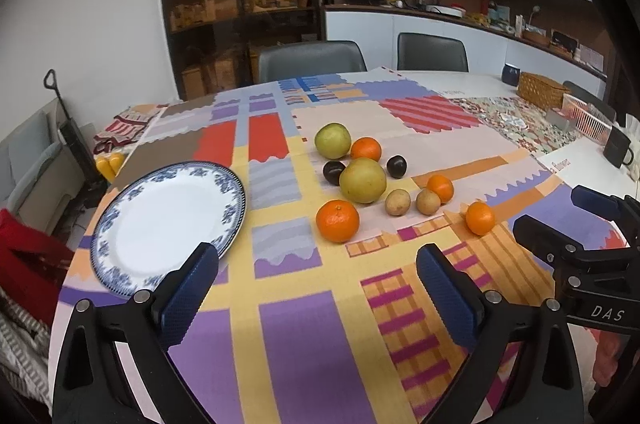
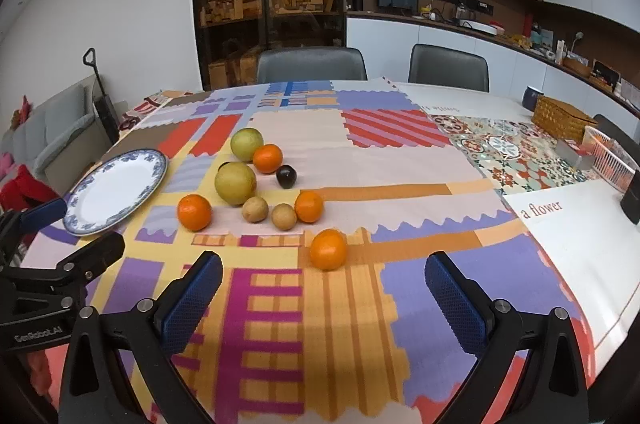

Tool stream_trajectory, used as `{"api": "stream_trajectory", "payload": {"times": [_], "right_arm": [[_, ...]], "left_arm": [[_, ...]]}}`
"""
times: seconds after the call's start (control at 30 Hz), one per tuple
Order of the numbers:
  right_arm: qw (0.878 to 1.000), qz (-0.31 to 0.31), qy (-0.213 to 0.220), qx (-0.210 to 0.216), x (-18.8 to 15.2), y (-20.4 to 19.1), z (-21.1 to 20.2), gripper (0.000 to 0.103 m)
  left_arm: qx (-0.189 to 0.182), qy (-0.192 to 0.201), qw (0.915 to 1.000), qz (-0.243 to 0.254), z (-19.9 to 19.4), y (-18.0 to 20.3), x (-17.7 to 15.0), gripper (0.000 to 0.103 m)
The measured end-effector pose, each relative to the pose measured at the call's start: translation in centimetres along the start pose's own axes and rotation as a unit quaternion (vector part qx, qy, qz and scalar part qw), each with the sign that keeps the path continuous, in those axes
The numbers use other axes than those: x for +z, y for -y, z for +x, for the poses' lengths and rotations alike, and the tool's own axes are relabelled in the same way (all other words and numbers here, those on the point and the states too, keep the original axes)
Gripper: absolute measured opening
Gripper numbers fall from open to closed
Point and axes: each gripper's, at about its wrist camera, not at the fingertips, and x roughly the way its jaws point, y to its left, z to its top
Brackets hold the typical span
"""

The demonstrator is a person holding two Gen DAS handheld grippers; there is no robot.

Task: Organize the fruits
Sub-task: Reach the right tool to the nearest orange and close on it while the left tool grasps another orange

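Patchwork cloth (image 2: 400,176) in purple, yellow, red and pink covers most of the tabletop (image 2: 580,244), whose bare white surface shows at the right with the words "a flower" printed on it. Two grey chairs (image 2: 311,64) stand at the far edge. On the left part of the cloth lies a blue-and-white plate (image 1: 168,224), with nothing on it, well apart from the fruit. Both tools hover low over the near edge: the left gripper (image 1: 318,288) has its blue-padded fingers spread wide with nothing between them, and the right gripper (image 2: 324,292) is likewise wide open and holds nothing. At the far right sit a woven basket (image 2: 560,118) and a white slatted tray (image 2: 610,160). The fruit is gathered mid-cloth, to the right of the plate: a large yellow-green fruit (image 2: 235,183) in the middle, a second yellow-green fruit (image 2: 247,144) behind it touching an orange (image 2: 268,158), another orange (image 2: 194,212) on the near left, one orange (image 2: 309,207) just beside two small tan fruits (image 2: 255,209), and the nearest orange (image 2: 328,249) alone, closest to the right gripper. Two dark plums (image 1: 396,166) flank the large fruit in the left view.
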Motion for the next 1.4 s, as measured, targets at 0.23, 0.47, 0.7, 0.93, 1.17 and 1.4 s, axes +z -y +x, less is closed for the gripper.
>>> {"api": "stream_trajectory", "payload": {"times": [0.23, 0.47, 0.7, 0.93, 1.17, 1.4], "right_arm": [[0.999, 0.010, -0.031, 0.009, 0.6, 0.2, 3.3, 0.095], [0.998, 0.019, -0.058, 0.013, 0.5, 0.4, 6.0, 0.084], [0.995, 0.028, -0.089, 0.024, 0.3, 0.6, 8.3, 0.068], [0.993, 0.037, -0.111, 0.033, 0.1, 0.9, 9.8, 0.054], [0.991, 0.045, -0.121, 0.037, 0.2, 1.2, 10.4, 0.038], [0.991, 0.040, -0.121, 0.036, 0.2, 1.3, 10.4, 0.033]], "left_arm": [[-0.016, -0.016, 0.9996, 0.018, 3.1, 0.1, 0.8, 0.093], [-0.029, -0.035, 0.9986, 0.029, 6.1, 0.3, 1.2, 0.084], [-0.042, -0.058, 0.9971, 0.028, 8.8, 0.5, 1.4, 0.078], [-0.050, -0.079, 0.9950, 0.034, 10.6, 0.9, 1.5, 0.063], [-0.053, -0.098, 0.9933, 0.030, 11.7, 1.1, 1.6, 0.042], [-0.057, -0.098, 0.9933, 0.021, 11.7, 0.8, 1.6, 0.040]]}}
